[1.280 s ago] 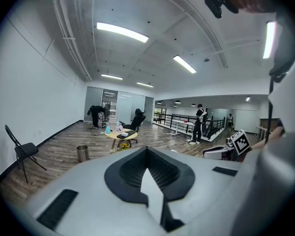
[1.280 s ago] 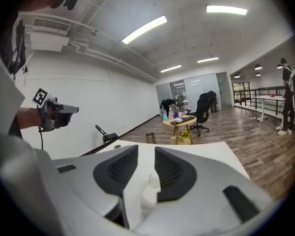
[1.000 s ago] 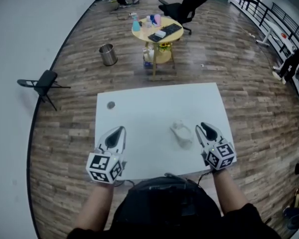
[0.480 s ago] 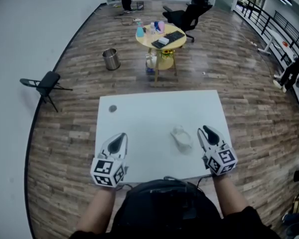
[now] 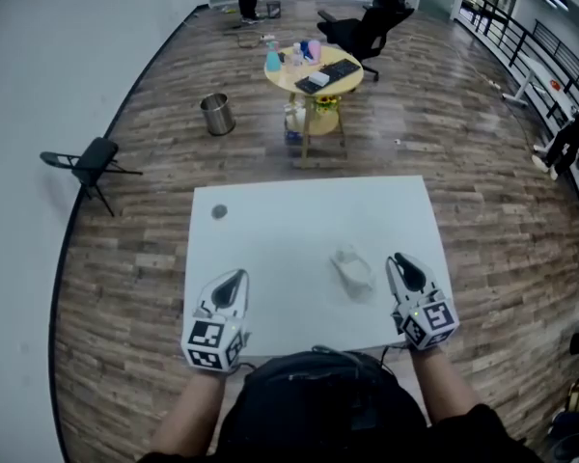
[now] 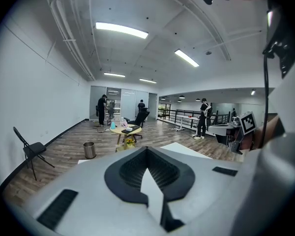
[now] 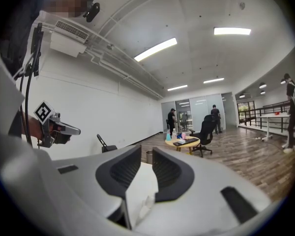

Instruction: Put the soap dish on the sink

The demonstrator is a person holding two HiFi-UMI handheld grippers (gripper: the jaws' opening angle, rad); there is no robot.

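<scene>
Soap dish (image 5: 352,272) sitting mid-table (image 5: 270,249), with no sink showing in any view.
It's lying just beside the right gripper (image 5: 402,261), whose jaws are standing apart with nothing between them, having just been closing. The left gripper (image 5: 234,278) is holding its jaws together, empty. Placing is looking undone. I can't tell what the dish is holding.
</scene>
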